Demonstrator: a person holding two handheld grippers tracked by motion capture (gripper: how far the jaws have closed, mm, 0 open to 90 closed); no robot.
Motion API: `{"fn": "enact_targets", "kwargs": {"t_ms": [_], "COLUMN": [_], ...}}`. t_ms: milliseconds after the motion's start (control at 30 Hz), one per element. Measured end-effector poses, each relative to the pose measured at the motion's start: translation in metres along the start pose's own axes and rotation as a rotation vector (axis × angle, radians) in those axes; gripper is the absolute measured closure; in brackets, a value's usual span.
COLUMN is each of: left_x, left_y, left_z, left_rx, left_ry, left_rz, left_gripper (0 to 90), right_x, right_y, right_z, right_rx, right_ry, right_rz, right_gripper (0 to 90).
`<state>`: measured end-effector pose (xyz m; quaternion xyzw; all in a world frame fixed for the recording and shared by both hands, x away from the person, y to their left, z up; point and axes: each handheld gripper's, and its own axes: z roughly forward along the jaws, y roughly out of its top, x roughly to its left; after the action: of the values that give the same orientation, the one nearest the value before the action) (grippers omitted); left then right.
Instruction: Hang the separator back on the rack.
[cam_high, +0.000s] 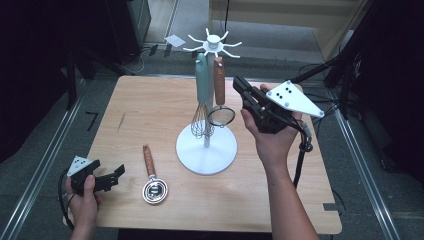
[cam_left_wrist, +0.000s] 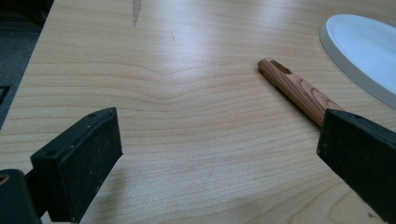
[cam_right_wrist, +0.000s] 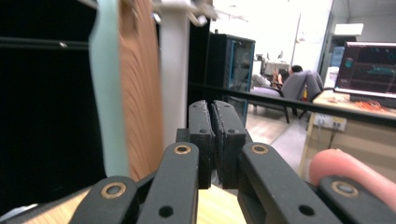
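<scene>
A white hook stand (cam_high: 206, 150) rises from the middle of the table. A teal-handled whisk (cam_high: 201, 85) and a wood-handled strainer (cam_high: 220, 95) hang from it. A second wood-handled utensil (cam_high: 151, 175) with a round metal head lies flat, left of the stand's base. My left gripper (cam_high: 117, 176) rests at the table's near left corner, open, pointing at that utensil. In the left gripper view its jaws (cam_left_wrist: 223, 126) stand wide apart, with the wooden handle (cam_left_wrist: 299, 91) ahead on the right. My right gripper (cam_high: 238, 83) is held up just right of the hanging handles, shut on nothing (cam_right_wrist: 215, 109).
The wooden table (cam_high: 150, 110) has bare board at its left and back. The stand's round base (cam_left_wrist: 364, 46) lies close to the right of the lying handle. Black frames, cables and rails surround the table on the floor.
</scene>
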<state>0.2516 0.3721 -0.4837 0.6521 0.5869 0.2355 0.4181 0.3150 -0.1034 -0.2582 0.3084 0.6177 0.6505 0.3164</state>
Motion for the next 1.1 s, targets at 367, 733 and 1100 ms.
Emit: {"fn": "enact_targets", "kwargs": {"t_ms": [367,733,1100], "left_x": [0.0,0.0,0.0], "left_y": [0.0,0.0,0.0], "left_z": [0.0,0.0,0.0], "left_rx": [-0.003,0.001,0.0], "left_ry": [0.0,0.002,0.008], "left_rz": [0.001,-0.007,-0.009], "left_gripper": [0.1,0.1,0.1], "right_x": [-0.021,-0.036,-0.048], "right_y": [-0.045,-0.088,-0.116], "right_z": [-0.018,-0.031,-0.047], "right_rx": [0.085,0.128,0.149], "right_ry": [-0.071,-0.148,-0.171], "right_rz": [0.019,0.017,0.079], "right_gripper": [84.1,75.0,69.1]}}
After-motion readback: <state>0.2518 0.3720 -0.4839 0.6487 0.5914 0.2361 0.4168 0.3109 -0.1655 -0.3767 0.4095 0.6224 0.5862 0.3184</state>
